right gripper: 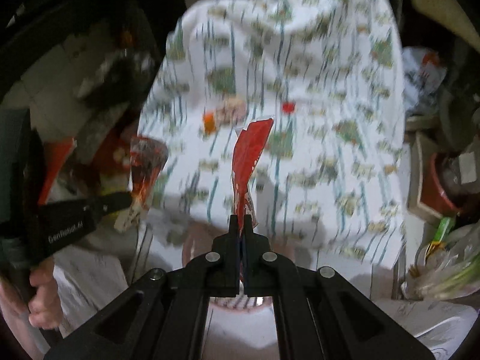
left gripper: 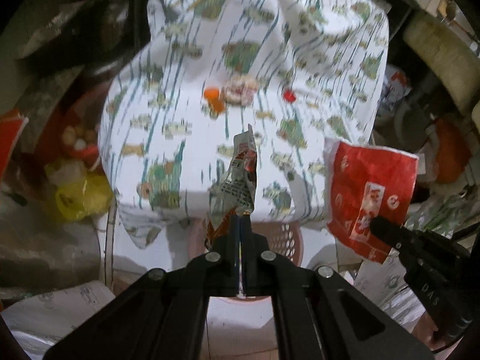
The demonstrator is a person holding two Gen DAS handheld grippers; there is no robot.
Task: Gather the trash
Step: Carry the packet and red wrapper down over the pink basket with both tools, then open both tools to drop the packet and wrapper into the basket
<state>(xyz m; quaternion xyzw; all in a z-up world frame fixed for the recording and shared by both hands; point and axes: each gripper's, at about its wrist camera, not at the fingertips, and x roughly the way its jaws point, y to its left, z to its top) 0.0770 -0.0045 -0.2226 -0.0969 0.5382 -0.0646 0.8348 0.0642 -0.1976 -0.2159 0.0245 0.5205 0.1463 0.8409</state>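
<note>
Cluttered room w/ a small table under a white patterned tablecloth [left gripper: 240, 138], printed w/ green and teal motifs; both views were blurred. On the cloth's far-middle lay an orange cap [left gripper: 211, 93], a crumpled pale wrapper [left gripper: 241, 90] just right of it, and a small red cap [left gripper: 289, 95] farther right, apart from the other two. Below the table's near edge sat a pink perforated basket [left gripper: 285, 240], partly hidden by the grippers.

Left gripper [left gripper: 242, 214] was clamped tight on the bottom of a crumpled silver snack wrapper [left gripper: 243, 174], which stood up from the fingertips over the near part of the cloth, above the basket. Right gripper [right gripper: 240, 219] was pinched on the lower end of a red packet [right gripper: 250, 156], held edge-on in its own view; from the left view the same packet showed its broad red face w/ white print, at the table's near-right corner. A hand [right gripper: 40, 297] gripped the left tool's handle at the left edge of the right view.

Left of the table: a yellow plastic bag [left gripper: 79, 198] and a red bin w/ food scraps, details unclear. Right side held clear bags and a red pot, too blurred to tell more.
</note>
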